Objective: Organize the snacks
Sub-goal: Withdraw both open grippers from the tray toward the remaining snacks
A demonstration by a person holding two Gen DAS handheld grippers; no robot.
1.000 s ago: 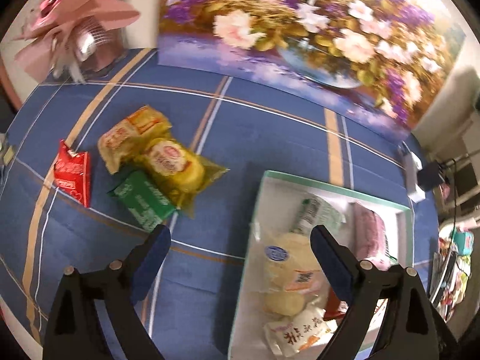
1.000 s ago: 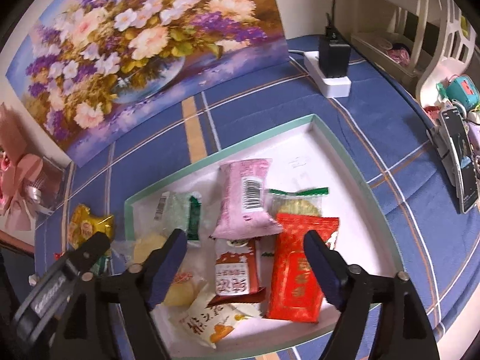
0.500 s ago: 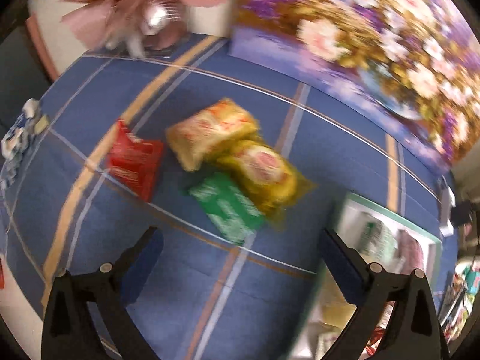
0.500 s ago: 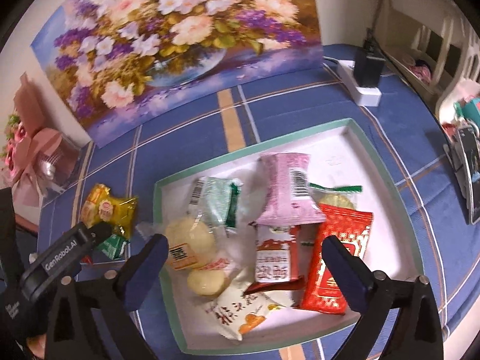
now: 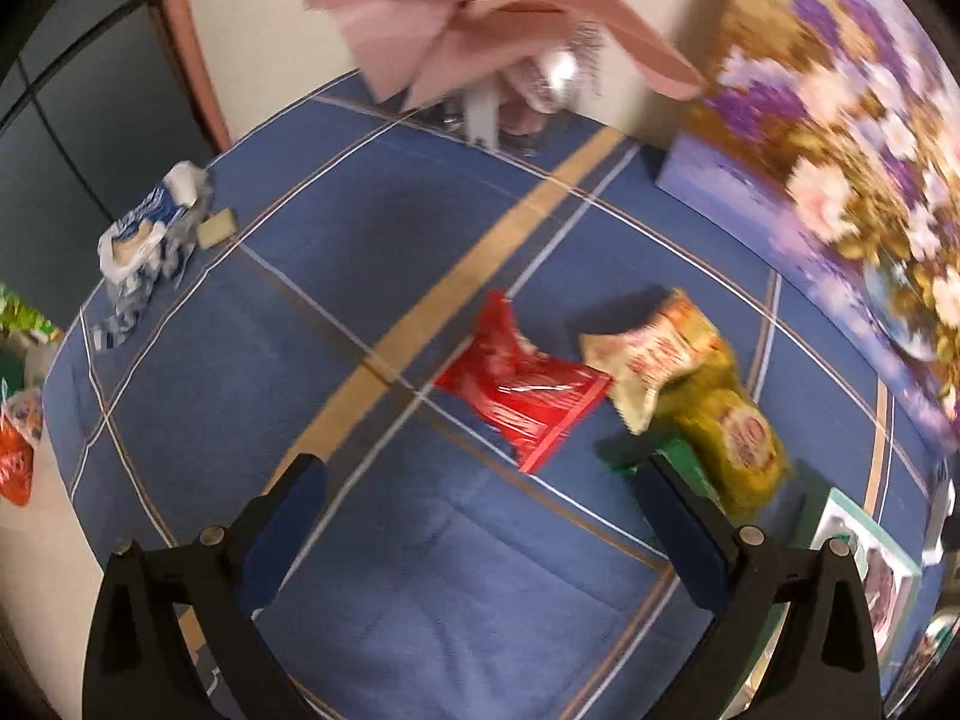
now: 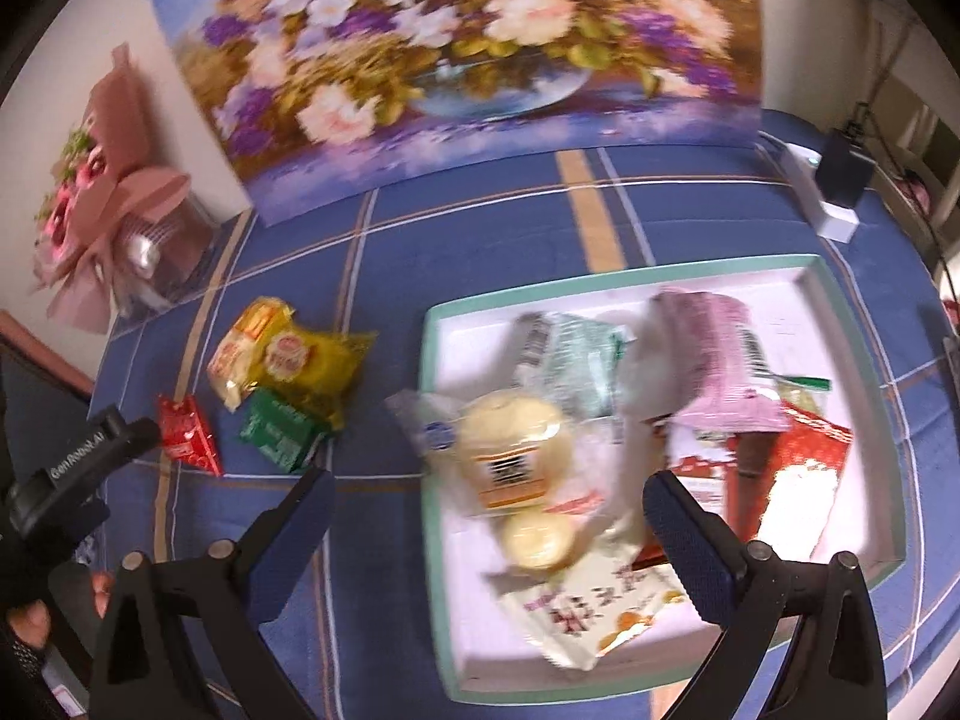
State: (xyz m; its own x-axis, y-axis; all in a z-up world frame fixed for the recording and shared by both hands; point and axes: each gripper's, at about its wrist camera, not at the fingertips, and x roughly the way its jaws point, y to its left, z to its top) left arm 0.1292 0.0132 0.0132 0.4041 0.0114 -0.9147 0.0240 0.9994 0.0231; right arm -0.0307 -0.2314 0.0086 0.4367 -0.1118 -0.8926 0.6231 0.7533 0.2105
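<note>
Both grippers have just been opening, and nothing lies between their fingers. Since a second ago the left gripper [image 5: 480, 501] has swung off the shallow white tray with a mint-green rim [image 6: 852, 300], which now sits only at 4 o'clock in its view, and it hangs released, pointing steeply down, over the blue plaid-clothed bench [image 5: 336, 276]. At 12 o'clock from it lies a crinkled red foil snack packet [image 5: 522, 396], with a yellow-and-cream wrapped snack [image 5: 690, 384] at 1 o'clock and what seems, through blur, a green packet [image 5: 678, 459] behind its right finger. The right gripper [image 6: 483, 504], wide open, has shifted towards the tray's left rim, above a round pale bun in clear wrap [image 6: 510, 438].
</note>
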